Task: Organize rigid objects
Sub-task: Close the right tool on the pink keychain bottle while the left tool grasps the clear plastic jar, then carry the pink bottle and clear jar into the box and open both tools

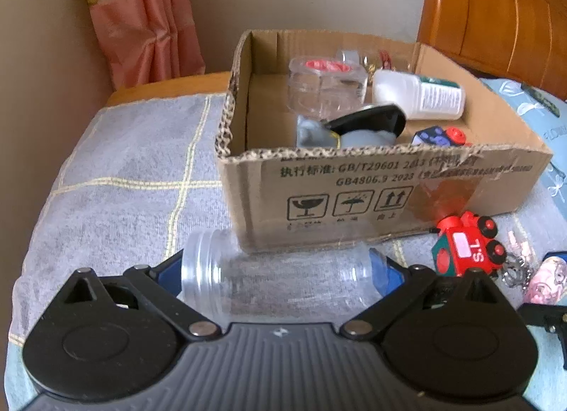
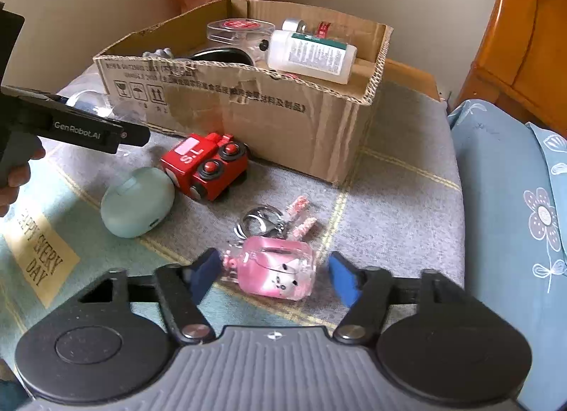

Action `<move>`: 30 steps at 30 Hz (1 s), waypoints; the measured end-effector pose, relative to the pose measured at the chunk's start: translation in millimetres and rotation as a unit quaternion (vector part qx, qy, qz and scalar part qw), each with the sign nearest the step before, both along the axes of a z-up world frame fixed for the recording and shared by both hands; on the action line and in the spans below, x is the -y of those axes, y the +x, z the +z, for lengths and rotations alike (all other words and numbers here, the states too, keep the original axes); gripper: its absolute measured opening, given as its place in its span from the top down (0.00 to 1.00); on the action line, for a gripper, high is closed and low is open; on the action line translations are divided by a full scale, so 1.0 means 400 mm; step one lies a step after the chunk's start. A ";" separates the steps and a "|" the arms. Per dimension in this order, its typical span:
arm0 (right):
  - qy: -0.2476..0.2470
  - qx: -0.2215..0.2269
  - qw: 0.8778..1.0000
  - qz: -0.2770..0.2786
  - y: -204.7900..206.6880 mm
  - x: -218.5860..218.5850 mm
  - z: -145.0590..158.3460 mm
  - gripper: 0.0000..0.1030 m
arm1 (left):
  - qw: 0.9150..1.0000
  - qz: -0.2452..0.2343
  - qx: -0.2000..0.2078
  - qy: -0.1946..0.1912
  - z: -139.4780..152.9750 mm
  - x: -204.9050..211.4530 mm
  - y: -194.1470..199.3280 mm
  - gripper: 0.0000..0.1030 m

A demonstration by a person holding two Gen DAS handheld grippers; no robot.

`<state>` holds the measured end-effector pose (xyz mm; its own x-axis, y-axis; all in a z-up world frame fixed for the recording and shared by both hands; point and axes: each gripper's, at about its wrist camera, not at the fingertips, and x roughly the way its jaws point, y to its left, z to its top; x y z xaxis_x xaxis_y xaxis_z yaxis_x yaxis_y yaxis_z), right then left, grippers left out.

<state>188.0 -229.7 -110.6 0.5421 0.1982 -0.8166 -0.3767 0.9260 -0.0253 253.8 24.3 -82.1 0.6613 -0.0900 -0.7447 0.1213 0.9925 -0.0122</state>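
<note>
A: Between the right gripper's (image 2: 271, 278) blue pads lies the pink keychain charm (image 2: 274, 271), flat on the grey checked blanket (image 2: 400, 205). The jaws stand part open around it, with a gap still showing on each side, so nothing is gripped yet.

B: How will it handle?

A: Light and stiff, I'd judge, a glossy block that could slip. Take it across the flat sides. Its key ring (image 2: 260, 221) and small pink tags (image 2: 301, 214) will dangle and may snag.

B: And the left gripper (image 1: 280, 274)?

A: Wide jaws straddle the clear plastic jar (image 1: 280, 283), lying on its side, touching the cardboard box (image 1: 354, 198). Whether the pads press on it I cannot tell. It looks light, slick and prone to roll.

B: What's nearby?

A: The red toy train (image 2: 207, 166) on its side and the pale green case (image 2: 138, 207), both near the box front. Inside, a white bottle (image 2: 312, 56) and a clear tub (image 2: 241, 29) already fill much of the box.
</note>
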 end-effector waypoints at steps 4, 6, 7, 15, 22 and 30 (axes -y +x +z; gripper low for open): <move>0.001 0.000 1.000 0.001 -0.001 -0.002 0.004 0.43 | 1.000 -0.009 0.004 -0.010 0.012 -0.006 -0.008 0.10; 0.001 0.000 1.000 0.001 -0.002 -0.001 0.004 0.44 | 1.000 -0.011 0.005 -0.012 0.016 -0.010 -0.011 0.10; 0.001 -0.002 1.000 0.001 -0.003 -0.001 0.005 0.44 | 1.000 -0.014 0.004 -0.012 0.019 -0.012 -0.012 0.10; -0.012 0.004 1.000 0.022 -0.016 -0.001 0.050 0.45 | 0.997 -0.076 -0.013 -0.001 0.073 -0.021 -0.041 0.10; -0.002 0.018 0.999 0.047 -0.018 0.011 0.145 0.45 | 0.989 -0.141 -0.033 0.019 0.166 -0.030 -0.075 0.10; -0.006 0.061 0.996 0.065 -0.009 0.006 0.273 0.45 | 0.984 -0.175 -0.004 0.026 0.281 -0.022 -0.062 0.10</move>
<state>184.4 -232.3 -1.4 0.6075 0.2646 -0.7489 -0.4877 0.8685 -0.0887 229.1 32.9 30.3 0.5902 -0.2725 -0.7599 0.4566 0.8890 0.0359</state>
